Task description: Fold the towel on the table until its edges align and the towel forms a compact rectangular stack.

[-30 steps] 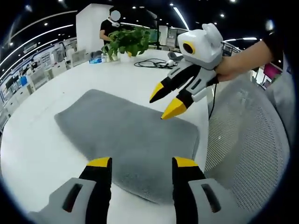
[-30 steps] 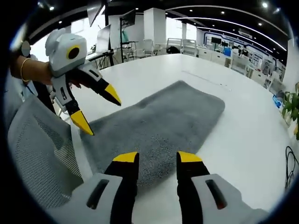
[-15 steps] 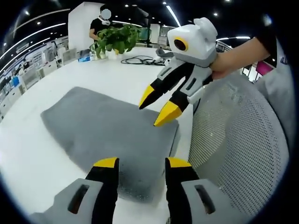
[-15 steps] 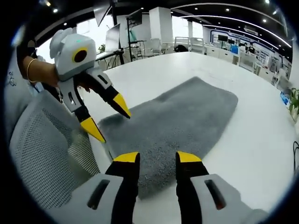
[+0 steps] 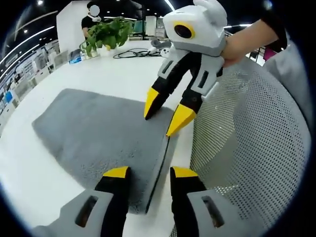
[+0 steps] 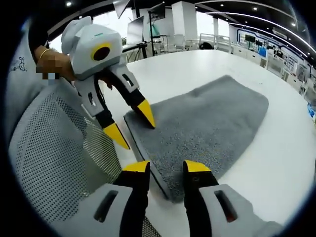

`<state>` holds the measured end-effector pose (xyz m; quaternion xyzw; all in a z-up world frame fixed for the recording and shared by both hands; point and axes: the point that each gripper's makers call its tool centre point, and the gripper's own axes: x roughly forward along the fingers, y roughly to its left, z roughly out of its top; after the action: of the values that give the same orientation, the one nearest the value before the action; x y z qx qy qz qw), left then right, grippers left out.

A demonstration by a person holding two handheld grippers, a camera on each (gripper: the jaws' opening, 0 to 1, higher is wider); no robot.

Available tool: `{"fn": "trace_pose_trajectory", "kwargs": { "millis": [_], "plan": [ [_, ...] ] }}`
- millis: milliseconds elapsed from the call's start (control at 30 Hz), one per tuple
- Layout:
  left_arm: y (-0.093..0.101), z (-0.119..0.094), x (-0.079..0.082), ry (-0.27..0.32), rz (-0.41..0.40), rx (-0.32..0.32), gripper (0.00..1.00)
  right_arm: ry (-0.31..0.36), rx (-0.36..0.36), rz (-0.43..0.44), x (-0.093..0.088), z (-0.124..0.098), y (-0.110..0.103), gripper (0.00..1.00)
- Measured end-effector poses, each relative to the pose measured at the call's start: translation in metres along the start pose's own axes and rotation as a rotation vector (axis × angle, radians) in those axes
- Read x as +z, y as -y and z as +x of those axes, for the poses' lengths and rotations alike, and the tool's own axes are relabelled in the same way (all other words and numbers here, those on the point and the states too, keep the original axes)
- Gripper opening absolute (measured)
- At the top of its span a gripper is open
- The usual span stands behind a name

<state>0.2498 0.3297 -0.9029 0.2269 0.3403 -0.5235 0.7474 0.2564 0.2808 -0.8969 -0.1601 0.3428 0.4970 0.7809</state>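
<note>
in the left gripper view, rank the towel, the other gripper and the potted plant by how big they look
1. towel
2. right gripper, though its nearness to the camera inflates it
3. potted plant, far back on the table

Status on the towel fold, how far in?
Done: nothing folded; the grey plush towel lies flat in a single layer on the white round table. In hand: left claw and right claw, both open, straddle its near edge at either corner. Left: grip, fold, align the edges.
</note>
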Motion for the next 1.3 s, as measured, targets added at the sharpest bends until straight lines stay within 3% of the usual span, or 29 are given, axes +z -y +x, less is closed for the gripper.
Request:
{"fn": "trace_pose_trajectory", "kwargs": {
  "millis": [133, 333, 700, 800, 933, 1000, 1133, 1300],
  "plan": [
    [-0.002, 0.003, -0.002, -0.008, 0.006, 0.008, 0.31, -0.027, 0.012, -0.026, -0.008, 0.004, -0.004, 0.27],
    [-0.001, 0.007, -0.004, -0.040, 0.079, 0.015, 0.30, -0.035, 0.010, -0.037, -0.013, 0.008, -0.004, 0.28],
    [-0.005, 0.007, -0.006, -0.073, 0.211, 0.019, 0.26, -0.052, 0.012, -0.144, -0.018, 0.011, -0.003, 0.26],
    [-0.006, 0.007, -0.005, -0.071, 0.213, 0.019, 0.23, -0.054, 0.014, -0.174, -0.018, 0.011, -0.004, 0.27],
    [-0.006, 0.007, -0.005, -0.070, 0.219, 0.010, 0.23, -0.080, 0.007, -0.279, -0.021, 0.012, -0.005, 0.27],
    [-0.006, 0.006, -0.004, -0.068, 0.218, 0.009, 0.23, -0.072, 0.005, -0.235, -0.021, 0.013, -0.004, 0.27],
    [-0.009, 0.007, -0.004, -0.072, 0.218, 0.010, 0.20, -0.070, -0.015, -0.256, -0.019, 0.014, 0.003, 0.19],
    [-0.011, 0.008, -0.004, -0.070, 0.229, 0.016, 0.18, -0.084, 0.000, -0.281, -0.019, 0.016, 0.003, 0.16]
  ]
}}
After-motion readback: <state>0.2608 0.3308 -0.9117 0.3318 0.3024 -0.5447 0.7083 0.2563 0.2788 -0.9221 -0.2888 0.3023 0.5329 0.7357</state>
